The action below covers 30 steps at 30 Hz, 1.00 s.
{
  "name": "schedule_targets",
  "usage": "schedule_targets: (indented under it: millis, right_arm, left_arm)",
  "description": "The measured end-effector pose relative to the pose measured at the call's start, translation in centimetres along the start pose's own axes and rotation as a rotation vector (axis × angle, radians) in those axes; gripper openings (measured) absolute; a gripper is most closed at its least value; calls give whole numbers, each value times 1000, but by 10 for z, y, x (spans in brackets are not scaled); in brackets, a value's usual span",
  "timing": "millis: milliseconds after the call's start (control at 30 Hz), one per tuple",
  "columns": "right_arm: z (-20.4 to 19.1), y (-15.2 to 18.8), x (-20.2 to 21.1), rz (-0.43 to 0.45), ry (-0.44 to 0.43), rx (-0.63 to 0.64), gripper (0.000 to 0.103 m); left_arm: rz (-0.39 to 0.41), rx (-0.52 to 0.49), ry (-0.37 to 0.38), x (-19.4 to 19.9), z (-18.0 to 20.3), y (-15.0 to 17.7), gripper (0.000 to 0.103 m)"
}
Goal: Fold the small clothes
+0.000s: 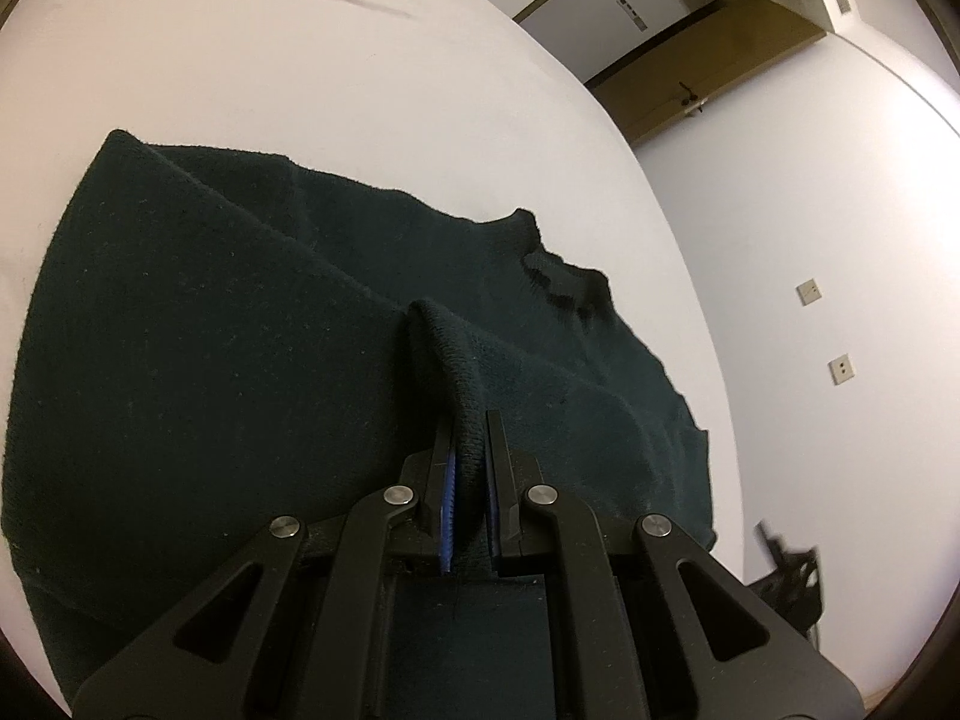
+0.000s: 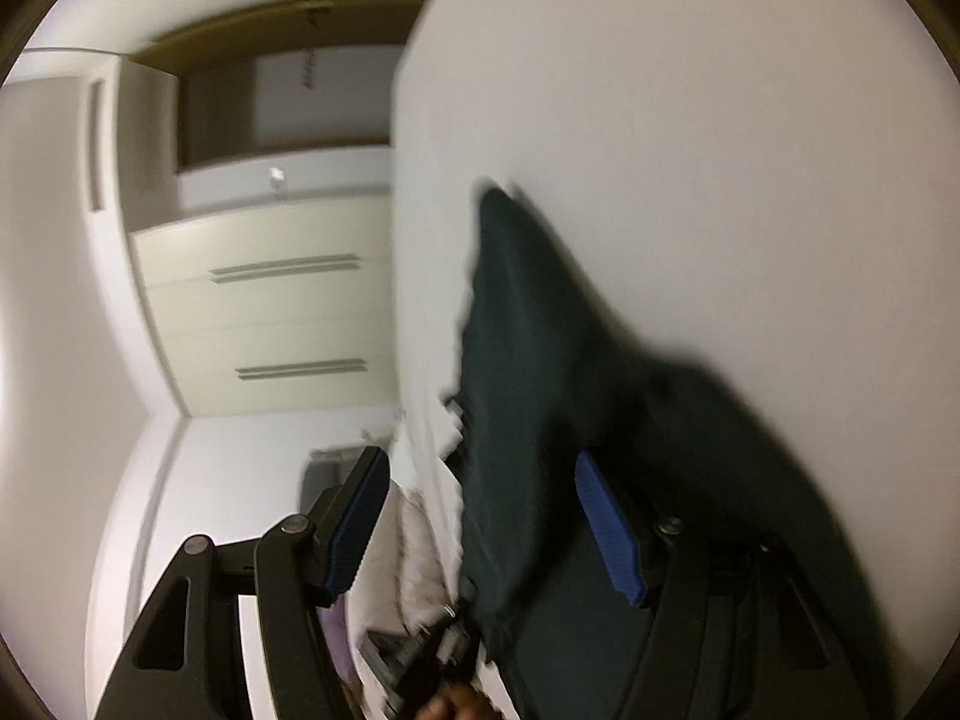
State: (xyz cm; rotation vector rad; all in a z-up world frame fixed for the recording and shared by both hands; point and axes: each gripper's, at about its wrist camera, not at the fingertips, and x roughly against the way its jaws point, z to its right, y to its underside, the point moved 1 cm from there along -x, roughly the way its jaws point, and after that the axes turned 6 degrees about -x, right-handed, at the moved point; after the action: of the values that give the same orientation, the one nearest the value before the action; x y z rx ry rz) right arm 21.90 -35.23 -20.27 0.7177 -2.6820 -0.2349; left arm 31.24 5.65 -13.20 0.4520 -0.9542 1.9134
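A dark green knit sweater [image 1: 240, 312] lies spread on a white bed sheet [image 1: 270, 60]. My left gripper [image 1: 469, 426] is shut on a ribbed edge of the sweater [image 1: 447, 354], which stands up as a fold between the blue pads. In the right wrist view the same sweater [image 2: 540, 348] runs along the sheet's edge, blurred. My right gripper [image 2: 480, 480] is open, its blue-padded fingers [image 2: 600, 510] spread wide either side of the sweater's edge, nothing held between them.
The white bed surface [image 2: 690, 120] ends at an edge near the sweater. A wooden door [image 1: 690, 66] and wall sockets [image 1: 809, 292] lie beyond it. A cream wardrobe [image 2: 270, 312] stands past the bed edge. Dark clutter [image 2: 420, 654] lies below it.
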Motion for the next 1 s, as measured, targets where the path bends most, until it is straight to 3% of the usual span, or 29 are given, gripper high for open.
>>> schedule_targets:
  millis: [300,467,567,633,700,1000]
  right_arm:
    - [-11,-15,-31,27,16,21,68]
    - [-8,-25,0,142,-57,39,66]
    - [-2,-29,9,165,-67,44,57]
    - [2,-30,8,161,-32,71,45]
    - [4,-31,6,157,-20,83,40]
    - [8,-38,5,140,6,67,37]
  left_arm:
    - [13,10,51,25,8,0,6]
    - [-7,32,42,22,-3,2,6]
    - [-24,54,39,15,-13,6,6]
    - [-32,58,30,8,-16,8,6]
    - [-36,54,25,4,-19,10,7]
    - [-43,54,25,0,-28,20,10]
